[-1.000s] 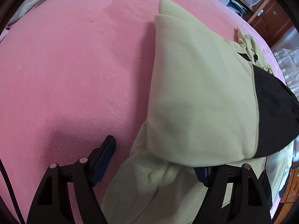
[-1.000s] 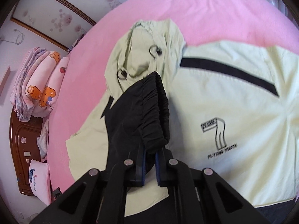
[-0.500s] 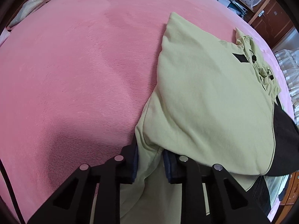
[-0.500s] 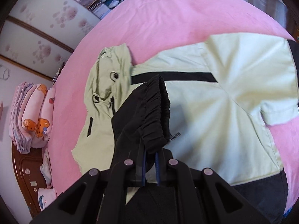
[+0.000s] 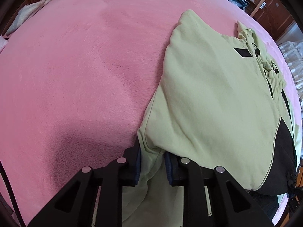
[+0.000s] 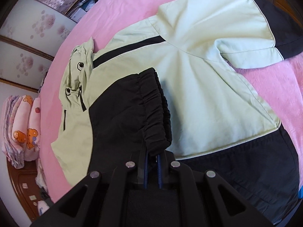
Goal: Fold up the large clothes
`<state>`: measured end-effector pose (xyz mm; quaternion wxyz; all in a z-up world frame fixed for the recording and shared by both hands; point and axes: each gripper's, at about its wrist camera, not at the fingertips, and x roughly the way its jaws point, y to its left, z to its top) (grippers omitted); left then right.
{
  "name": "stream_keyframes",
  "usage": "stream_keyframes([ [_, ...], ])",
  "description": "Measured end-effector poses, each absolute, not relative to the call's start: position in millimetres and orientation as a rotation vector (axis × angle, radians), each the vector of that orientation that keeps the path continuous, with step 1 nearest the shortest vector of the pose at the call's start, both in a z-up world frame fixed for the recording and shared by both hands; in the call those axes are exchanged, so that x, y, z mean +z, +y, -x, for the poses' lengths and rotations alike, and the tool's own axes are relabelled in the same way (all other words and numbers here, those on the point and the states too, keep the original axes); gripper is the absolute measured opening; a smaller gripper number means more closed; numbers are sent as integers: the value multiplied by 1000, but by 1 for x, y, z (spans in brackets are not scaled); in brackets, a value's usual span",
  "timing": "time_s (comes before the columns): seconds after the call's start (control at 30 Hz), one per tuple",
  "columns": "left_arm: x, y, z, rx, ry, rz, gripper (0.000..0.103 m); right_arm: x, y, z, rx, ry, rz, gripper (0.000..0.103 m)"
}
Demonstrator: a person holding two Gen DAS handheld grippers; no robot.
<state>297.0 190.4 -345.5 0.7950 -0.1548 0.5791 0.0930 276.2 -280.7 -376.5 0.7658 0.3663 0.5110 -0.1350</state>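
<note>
Left wrist view: a pink fleece bedspread (image 5: 79, 79) covered a bed and filled most of the field. A pale green jacket (image 5: 214, 94) with black panels lay spread on the bedspread, with one sleeve folded over its body. The left gripper (image 5: 152, 163) pinched a fold of the jacket's green fabric between its blue pads at the jacket's near edge. Beyond the jacket's far side stood dark wooden furniture (image 5: 272, 7), partly cut off by the lens rim.

Right wrist view: the right gripper (image 6: 152, 162) was closed narrowly on the jacket's black elastic cuff (image 6: 151, 109), held raised above the jacket body; the pads' contact was partly hidden by the bunched fabric. The hood (image 6: 79, 71) with its cord toggles lay at the jacket's top end. Past the hood, a stack of folded quilts (image 6: 20, 126) with cartoon prints rested on a brown wooden cabinet (image 6: 22, 185), and floral-patterned wall panels (image 6: 28, 43) stood behind. Small items on the cabinet were too blurred to identify. The jacket's black hem (image 6: 255, 170) ran out of frame beneath the gripper body
</note>
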Motion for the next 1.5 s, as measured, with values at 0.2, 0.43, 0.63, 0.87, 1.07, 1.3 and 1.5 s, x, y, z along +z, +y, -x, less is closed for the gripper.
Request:
stream_keyframes([
  [0.2, -345, 193, -297, 192, 1260, 347, 20, -403, -279, -281, -361, 1154, -767, 7],
  [0.43, -346, 189, -303, 178, 1275, 314, 20, -417, -272, -287, -400, 1186, -695, 7],
  [0.63, -347, 187, -304, 168, 1282, 302, 18, -423, -269, -292, -436, 1209, -658, 8],
  [0.87, -349, 188, -312, 134, 1314, 301, 19, -425, -272, -290, -444, 1210, -661, 8],
  [1.07, -334, 190, -317, 94, 1380, 283, 31, -413, -266, -298, -485, 1247, -619, 18],
  [1.3, -285, 163, -308, -51, 1329, 172, 40, -384, -252, -291, -483, 1254, -579, 36],
  [1.5, -262, 115, -314, -237, 1292, 182, 41, -349, -209, -294, -270, 1224, -482, 36],
])
